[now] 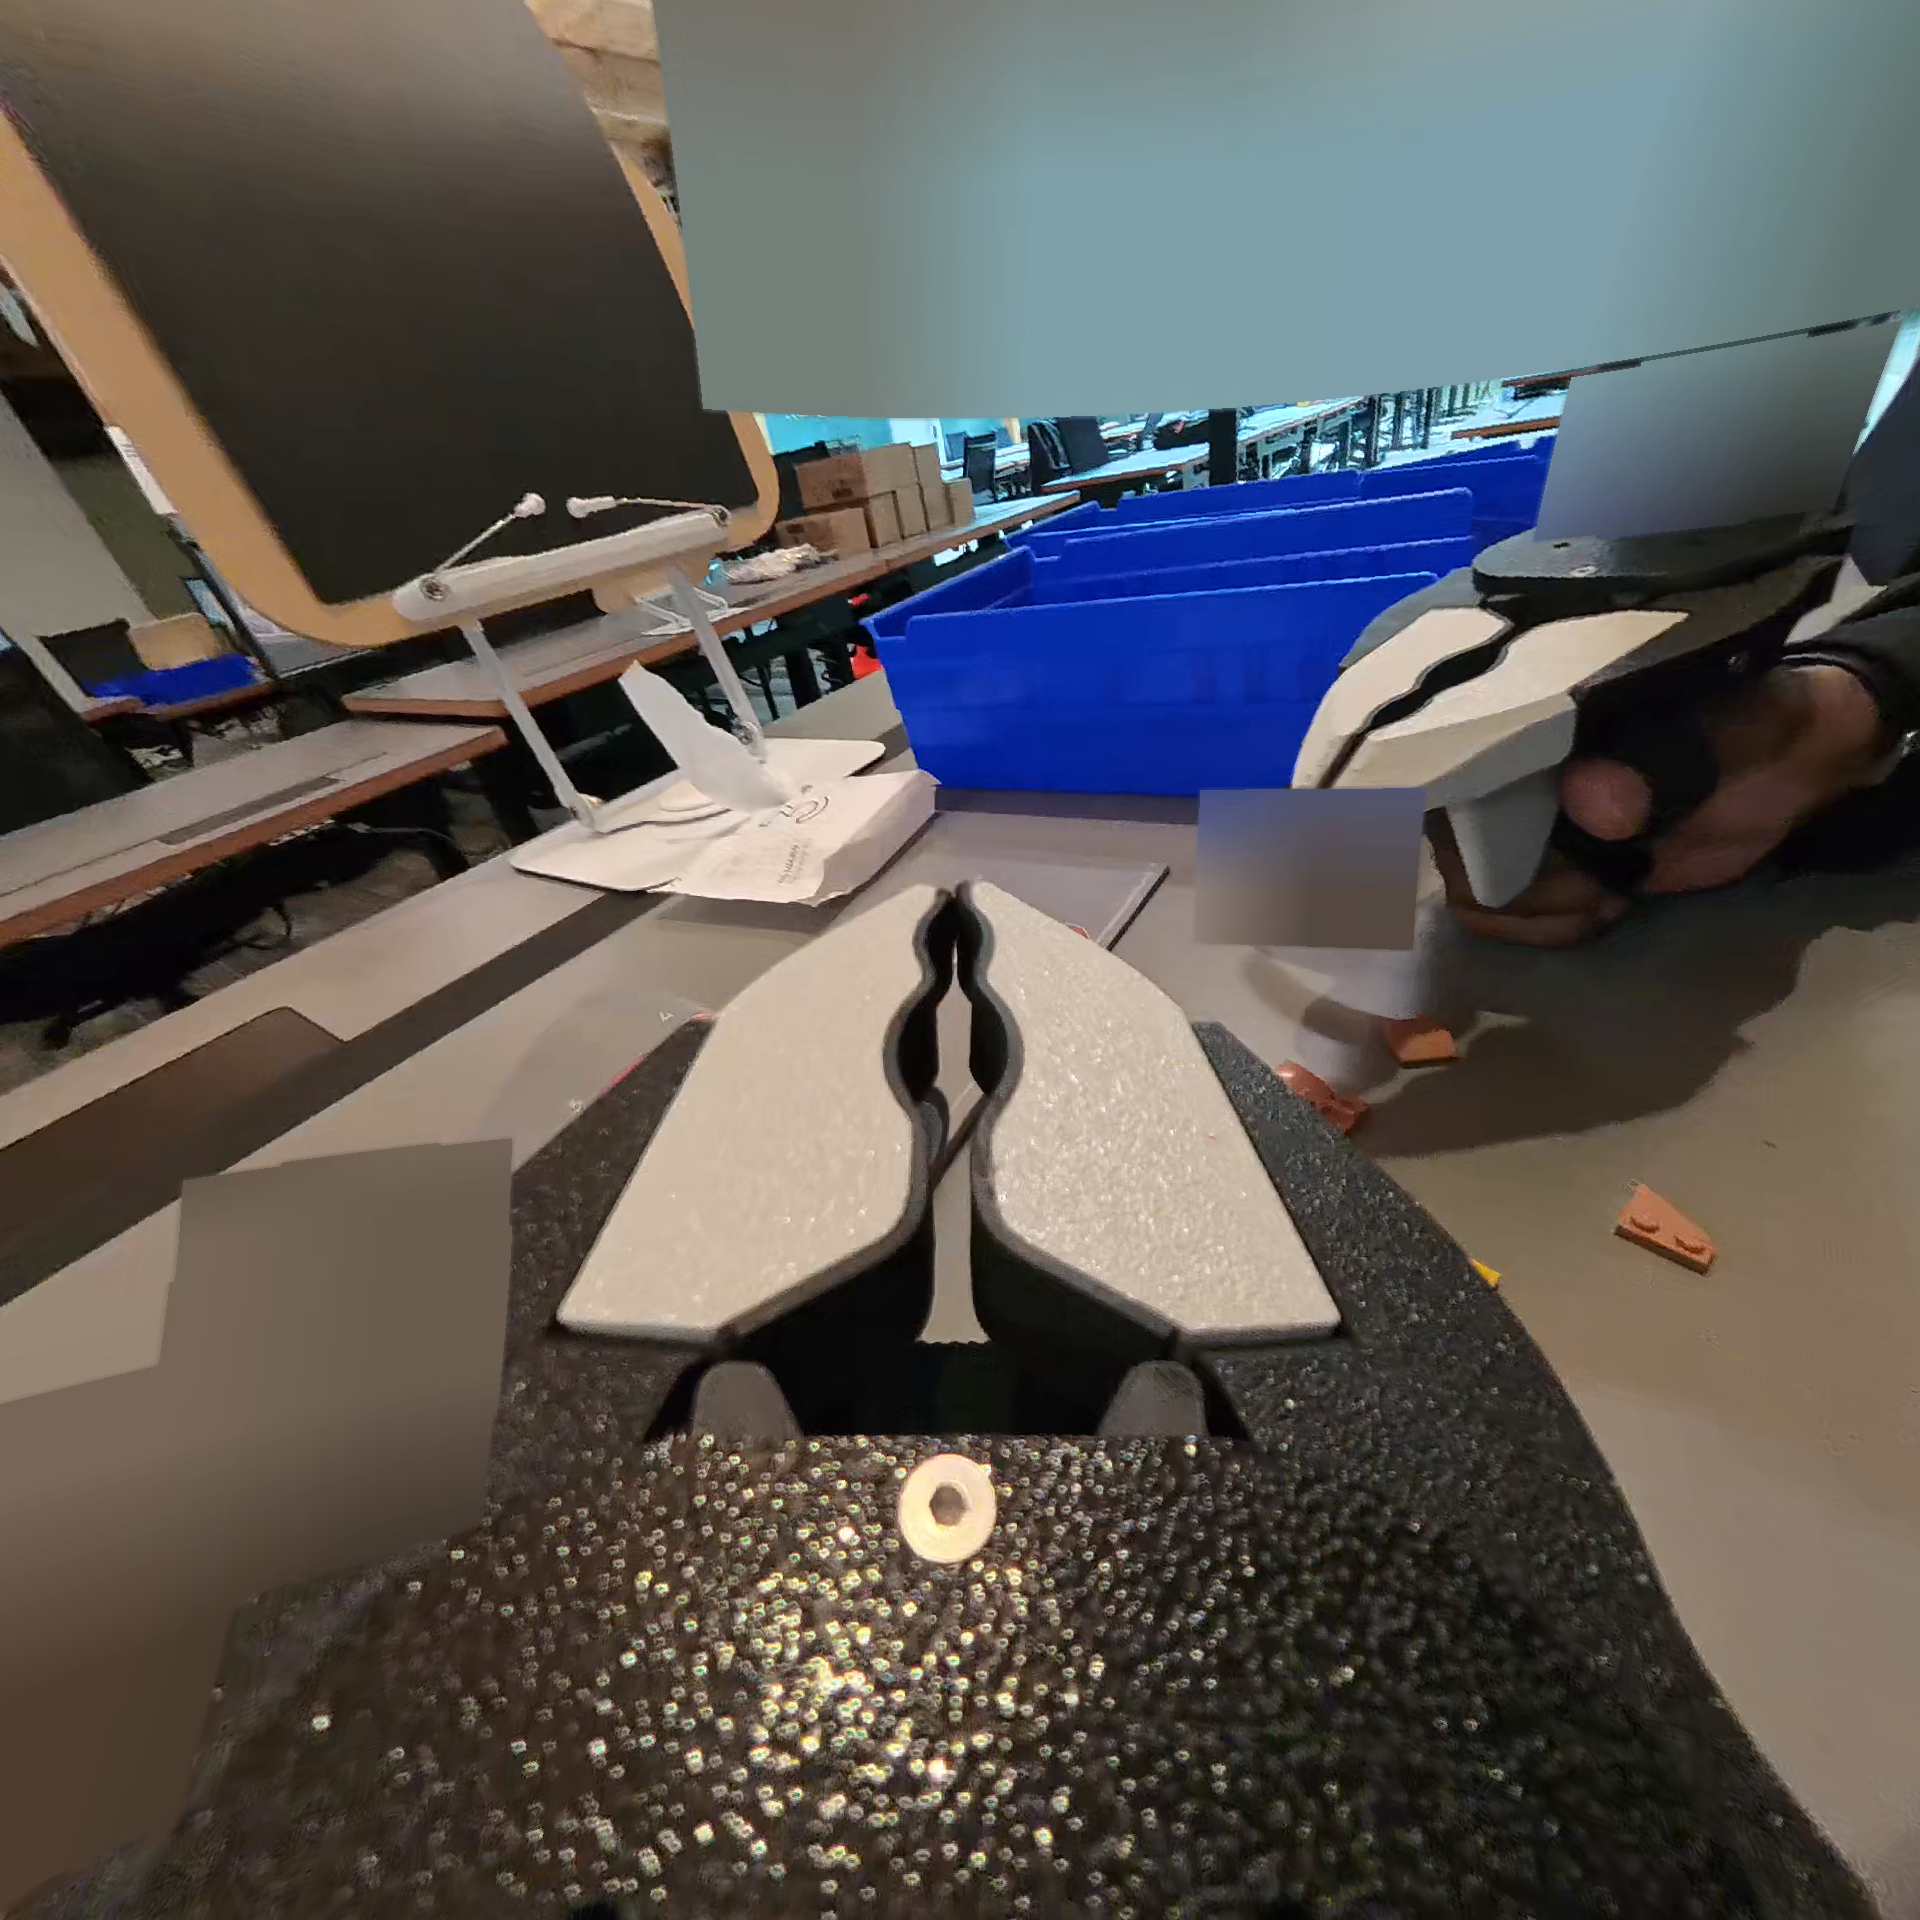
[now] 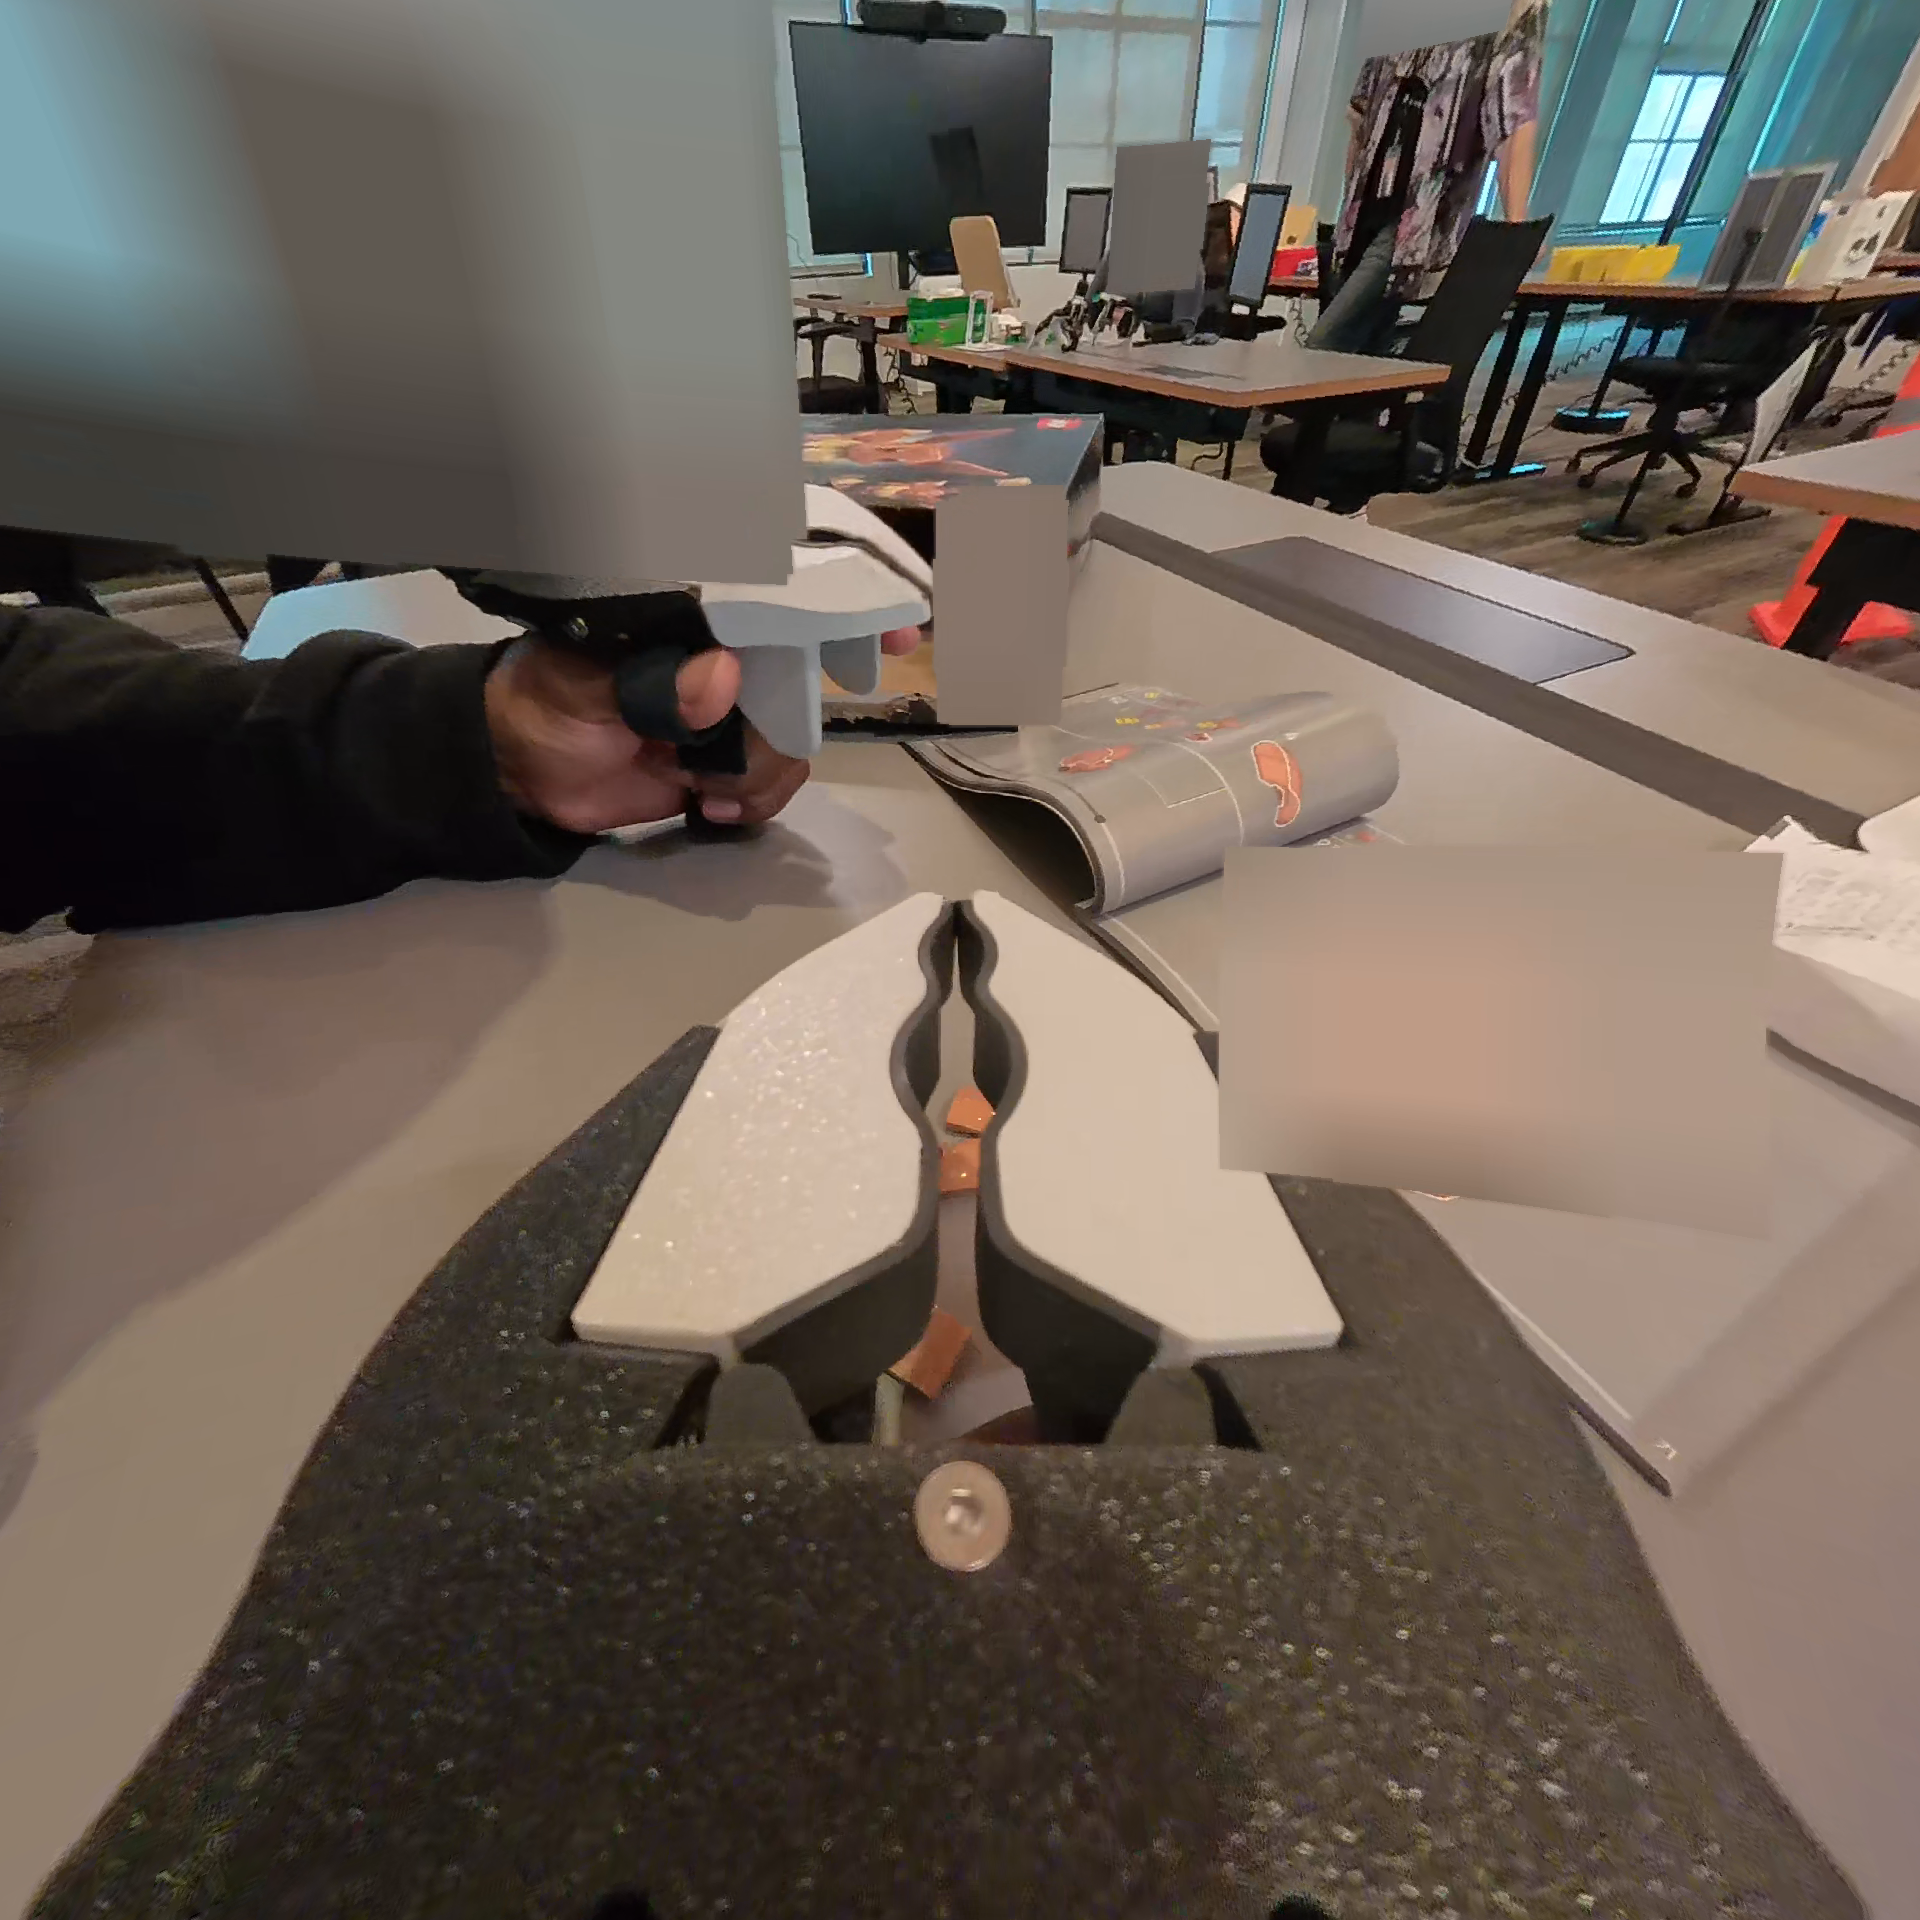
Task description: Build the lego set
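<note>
My left gripper [image 1: 958, 896] is shut, its fingertips meeting over the grey table [image 1: 1558, 1455] with nothing showing between them. My right gripper [image 2: 956, 910] is shut too, tip against tip. Through the slot behind its tips I see small orange-brown bricks [image 2: 966, 1112] lying on the table below it. In the left wrist view the right gripper [image 1: 1325, 753] hangs at the right, held by a hand, above loose orange-brown bricks [image 1: 1423, 1042]. Another such brick [image 1: 1665, 1231] lies nearer. In the right wrist view the left gripper [image 2: 894, 613] sits at the upper left, held by a hand.
Blue bins [image 1: 1143, 675] stand behind the bricks. A dark tablet on a white stand [image 1: 582, 582] rests on white paper [image 1: 790, 842] at the left. An open grey booklet [image 2: 1195, 790] and a picture box [image 2: 935, 457] lie ahead of the right gripper. Left tips to right tips: about 10 cm.
</note>
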A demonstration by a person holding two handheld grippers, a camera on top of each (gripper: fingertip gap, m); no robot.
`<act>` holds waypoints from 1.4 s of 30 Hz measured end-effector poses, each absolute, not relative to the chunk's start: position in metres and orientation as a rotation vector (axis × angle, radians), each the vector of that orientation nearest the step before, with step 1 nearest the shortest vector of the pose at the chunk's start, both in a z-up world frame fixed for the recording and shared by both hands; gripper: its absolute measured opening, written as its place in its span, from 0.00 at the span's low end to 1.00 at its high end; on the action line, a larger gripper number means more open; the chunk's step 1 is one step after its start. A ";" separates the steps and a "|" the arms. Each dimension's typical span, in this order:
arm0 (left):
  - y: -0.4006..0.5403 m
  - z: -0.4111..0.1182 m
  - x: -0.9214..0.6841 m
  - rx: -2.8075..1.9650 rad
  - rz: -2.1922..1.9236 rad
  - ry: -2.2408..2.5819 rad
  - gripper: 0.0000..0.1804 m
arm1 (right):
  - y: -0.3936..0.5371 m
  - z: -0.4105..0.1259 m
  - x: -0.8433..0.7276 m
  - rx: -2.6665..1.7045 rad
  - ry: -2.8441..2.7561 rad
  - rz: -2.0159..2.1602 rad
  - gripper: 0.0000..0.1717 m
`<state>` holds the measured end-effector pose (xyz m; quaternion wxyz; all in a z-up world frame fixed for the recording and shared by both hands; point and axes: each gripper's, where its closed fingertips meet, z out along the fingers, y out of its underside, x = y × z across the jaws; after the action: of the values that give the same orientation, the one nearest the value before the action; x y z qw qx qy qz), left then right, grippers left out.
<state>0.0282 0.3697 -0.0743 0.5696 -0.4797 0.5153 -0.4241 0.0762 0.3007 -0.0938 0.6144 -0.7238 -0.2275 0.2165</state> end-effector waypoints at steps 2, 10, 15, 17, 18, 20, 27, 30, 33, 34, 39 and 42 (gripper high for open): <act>0.369 -0.075 0.028 -1.136 -1.007 1.216 0.00 | 0.301 -0.094 0.076 -1.676 -0.520 0.515 0.00; 0.375 -0.075 0.026 -1.175 -1.029 1.192 0.00 | 0.300 -0.094 0.076 -1.678 -0.523 0.555 0.00; 0.376 -0.076 0.026 -1.183 -1.017 1.194 0.00 | 0.299 -0.095 0.074 -1.684 -0.532 0.569 0.00; 0.376 -0.076 0.026 -1.184 -1.013 1.196 0.00 | 0.299 -0.095 0.074 -1.683 -0.537 0.564 0.00; 0.376 -0.076 0.026 -1.185 -1.012 1.196 0.00 | 0.299 -0.096 0.074 -1.683 -0.541 0.562 0.00; 0.376 -0.076 0.026 -1.186 -1.012 1.194 0.00 | 0.299 -0.096 0.073 -1.683 -0.546 0.558 0.00; 0.378 -0.076 0.026 -1.191 -1.017 1.188 0.00 | 0.299 -0.096 0.073 -1.685 -0.543 0.561 0.00; 0.377 -0.076 0.026 -1.190 -1.015 1.190 0.00 | 0.299 -0.096 0.073 -1.685 -0.543 0.563 0.00; 0.378 -0.076 0.025 -1.193 -1.017 1.189 0.00 | 0.299 -0.096 0.073 -1.686 -0.544 0.563 0.00; 0.378 -0.076 0.025 -1.194 -1.018 1.189 0.00 | 0.299 -0.096 0.073 -1.686 -0.544 0.563 0.00; 0.378 -0.076 0.025 -1.195 -1.018 1.189 0.00 | 0.299 -0.096 0.073 -1.688 -0.540 0.568 0.00; 0.378 -0.076 0.025 -1.195 -1.018 1.190 0.00 | 0.299 -0.096 0.073 -1.688 -0.539 0.569 0.00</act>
<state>0.0252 0.3778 -0.0763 0.5529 -0.5054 0.5033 -0.4308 0.0735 0.2995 -0.0961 0.5974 -0.7273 -0.2323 0.2452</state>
